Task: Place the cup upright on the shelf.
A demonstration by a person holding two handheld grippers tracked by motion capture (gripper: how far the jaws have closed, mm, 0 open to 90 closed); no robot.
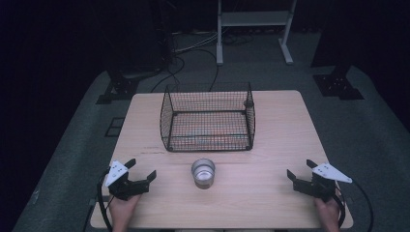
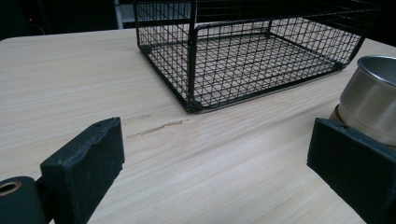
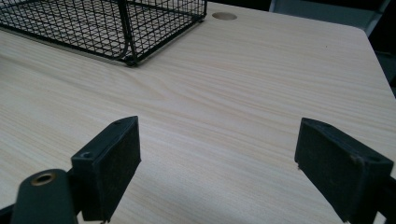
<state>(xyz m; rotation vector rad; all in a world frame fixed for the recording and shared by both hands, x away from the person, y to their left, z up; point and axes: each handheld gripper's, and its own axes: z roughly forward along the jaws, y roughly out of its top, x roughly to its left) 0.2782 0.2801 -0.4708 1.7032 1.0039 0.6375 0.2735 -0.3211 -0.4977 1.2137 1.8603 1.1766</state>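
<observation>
On the near half of the wooden table (image 1: 280,145), between the two hand-held tools, a small metal cup (image 1: 203,172) is seen standing upright, just in front of the open side of the black wire basket (image 1: 208,118). The cup is untouched: the left gripper (image 1: 143,170) is held near its left with jaws spread wide, and the right gripper (image 1: 299,169) is kept well apart on the other side, likewise released and holding nothing. In the left gripper view, the cup (image 2: 371,95) is seen just past the right-hand jaw, close but not enclosed, with the basket (image 2: 243,56) beyond it. In the right gripper view, bare table (image 3: 243,93) is seen between the jaws, and a corner of the basket (image 3: 107,25) is caught at the upper left. The basket floor appears empty, though its mesh makes small things hard to rule out. The work is judged to be at its very start: nothing is grasped, nothing is lifted, nothing is placed. If the cup is meant for the basket, the approach, the grasp, the carry and the release are all left to be done, and the left gripper is judged the better placed for it.
</observation>
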